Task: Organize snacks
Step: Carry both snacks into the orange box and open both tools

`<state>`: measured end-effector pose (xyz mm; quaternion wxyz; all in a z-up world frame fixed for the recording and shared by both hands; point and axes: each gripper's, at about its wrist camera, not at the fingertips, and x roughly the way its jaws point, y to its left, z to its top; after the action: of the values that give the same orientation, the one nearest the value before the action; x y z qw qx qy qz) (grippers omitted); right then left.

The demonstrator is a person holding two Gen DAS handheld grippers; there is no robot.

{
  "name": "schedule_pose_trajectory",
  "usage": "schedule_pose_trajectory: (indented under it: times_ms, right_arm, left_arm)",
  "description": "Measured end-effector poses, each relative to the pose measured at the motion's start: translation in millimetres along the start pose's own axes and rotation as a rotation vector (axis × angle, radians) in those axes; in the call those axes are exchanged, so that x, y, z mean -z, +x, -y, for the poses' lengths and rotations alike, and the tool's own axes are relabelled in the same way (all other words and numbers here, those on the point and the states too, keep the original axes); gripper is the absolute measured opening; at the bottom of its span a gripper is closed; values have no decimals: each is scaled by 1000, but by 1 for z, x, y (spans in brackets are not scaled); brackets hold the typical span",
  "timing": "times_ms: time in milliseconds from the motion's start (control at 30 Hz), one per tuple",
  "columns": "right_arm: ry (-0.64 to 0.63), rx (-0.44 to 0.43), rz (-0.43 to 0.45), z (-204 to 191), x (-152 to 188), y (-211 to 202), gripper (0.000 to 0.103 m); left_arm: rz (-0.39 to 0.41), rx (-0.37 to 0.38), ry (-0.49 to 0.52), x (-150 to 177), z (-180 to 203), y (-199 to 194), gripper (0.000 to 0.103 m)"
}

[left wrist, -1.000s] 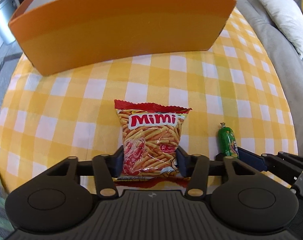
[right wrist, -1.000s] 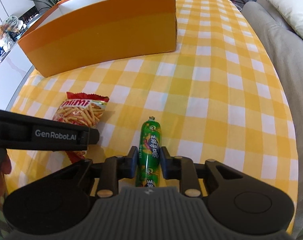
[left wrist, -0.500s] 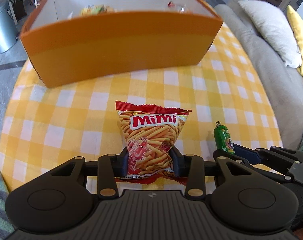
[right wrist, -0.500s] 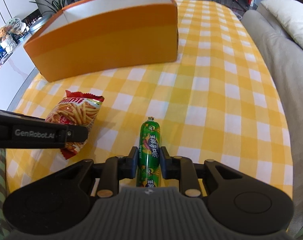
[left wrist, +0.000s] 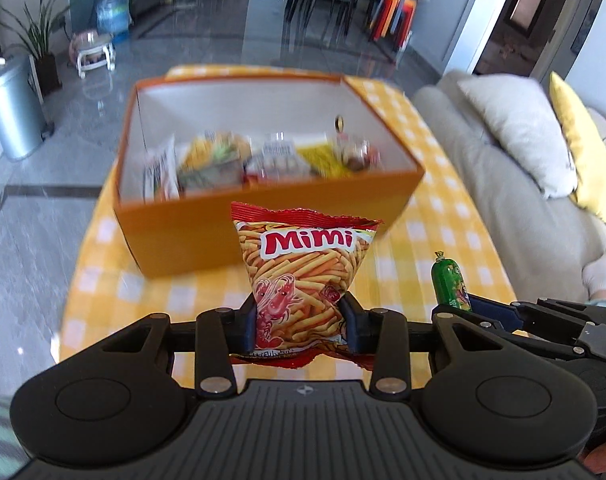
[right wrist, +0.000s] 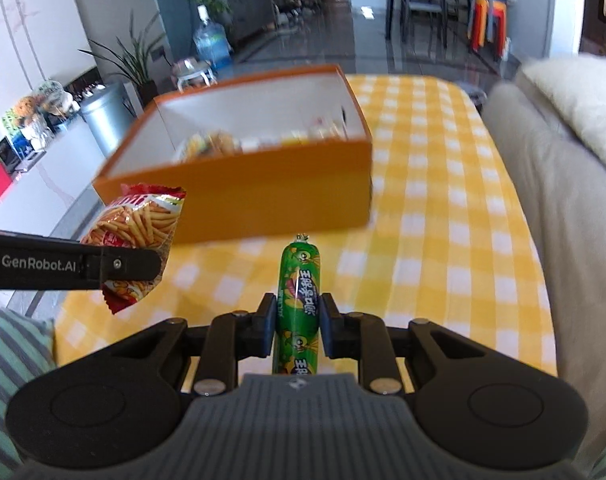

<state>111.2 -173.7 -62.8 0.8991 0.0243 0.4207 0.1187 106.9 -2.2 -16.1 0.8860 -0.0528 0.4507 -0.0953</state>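
My left gripper [left wrist: 301, 320] is shut on a red Mimi snack bag [left wrist: 303, 268] and holds it in the air above the table. My right gripper [right wrist: 297, 320] is shut on a green sausage stick [right wrist: 299, 284], also lifted. The sausage shows in the left wrist view [left wrist: 449, 280], and the bag in the right wrist view [right wrist: 139, 228]. An orange box [left wrist: 263, 216] with white inner walls stands ahead on the yellow checked tablecloth [right wrist: 435, 208]. Several snack packets [left wrist: 259, 156] lie inside it.
A grey sofa [left wrist: 503, 184] with a white and a yellow cushion runs along the table's right side. A metal bin [left wrist: 11, 116] and a plant stand on the floor at far left. A striped cloth [right wrist: 11, 352] lies at the near left.
Both grippers have risen well above the table with their snacks. The box's inside and its packets have come into view.
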Motion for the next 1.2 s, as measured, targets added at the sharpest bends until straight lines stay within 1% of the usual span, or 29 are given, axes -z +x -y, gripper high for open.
schedule_pose_trajectory:
  times_ms: [233, 367, 500, 567, 667, 800, 900, 1000, 1133, 1200]
  right_arm:
    - [-70, -36, 57, -21, -42, -9, 19]
    - [-119, -54, 87, -34, -67, -10, 19]
    - [-151, -87, 98, -40, -95, -1, 19]
    - [-162, -109, 95, -40, -108, 6, 19]
    - [-174, -141, 69, -37, -130, 22, 19]
    - [-190, -155, 8, -32, -159, 51, 19]
    - [-202, -152, -40, -30, -176, 75, 19]
    - [-198, -134, -132, -30, -190, 107, 19]
    - [-196, -90, -227, -29, -195, 142, 19]
    - [-198, -66, -264, -28, -194, 156, 19]
  left_arm:
    - [60, -11, 30, -36, -9, -9, 45]
    - [78, -11, 50, -56, -14, -9, 45]
    - [74, 2, 58, -76, -23, -3, 45]
    - [59, 7, 65, -87, -28, 3, 45]
    - [23, 12, 73, -103, -38, 16, 45]
    - [-45, 0, 99, -120, -48, 41, 45]
    - [-130, -13, 106, -129, -55, 66, 45]
    - [-223, -33, 129, -133, -57, 91, 45]
    - [-358, -46, 141, -130, -57, 120, 45]
    - [-398, -58, 134, -129, -58, 131, 45]
